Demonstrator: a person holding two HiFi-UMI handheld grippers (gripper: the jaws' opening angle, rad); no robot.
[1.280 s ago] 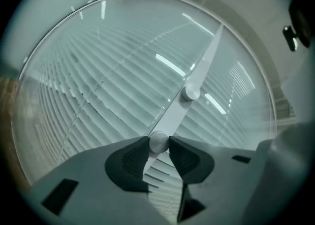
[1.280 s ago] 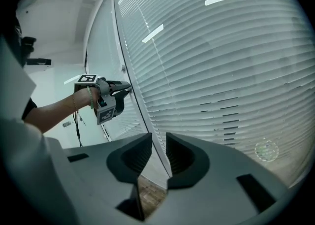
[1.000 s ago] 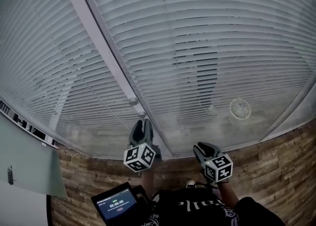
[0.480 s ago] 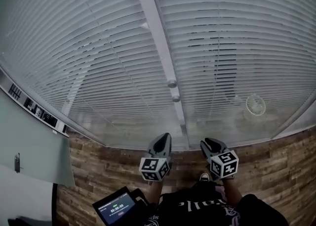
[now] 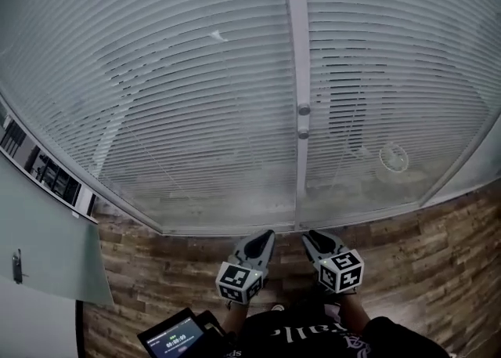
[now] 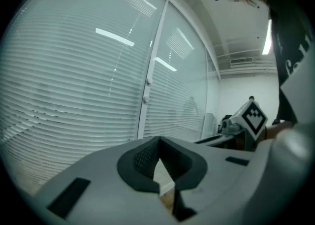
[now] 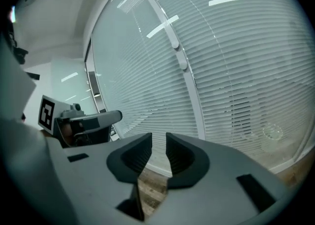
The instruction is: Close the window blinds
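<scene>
- The white horizontal-slat window blinds (image 5: 180, 106) fill the head view from 9 o'clock through 12 to 3, and reach down to the brown wood-plank floor (image 5: 423, 247).
- A white vertical window post (image 5: 295, 51) splits the blinds at about 12 o'clock. Two small round white knobs (image 5: 304, 110) sit on it, one just above the other.
- At about 2 o'clock of the head view, right of the post, a patch of slats (image 5: 348, 106) shows darker gaps than the rest.
- A round pale object (image 5: 394, 158) shows faintly through the slats at 3 o'clock. What it is cannot be told.
- The left grey tongs (image 5: 268, 234) are at 6 o'clock, pointing up the picture at the foot of the blinds and well short of them. In the left gripper view the left tongs (image 6: 158, 140) have their tips together, with nothing between them.
- The right grey tongs (image 5: 307, 235) are just beside the left, at 6 o'clock. In the right gripper view the right tongs (image 7: 159, 143) stand a narrow gap apart, and only floor and blinds show through it.
- A black tablet with a lit screen (image 5: 174, 339) lies at 7 o'clock.
- A pale grey-green panel (image 5: 47, 262) stands at 8 o'clock.
</scene>
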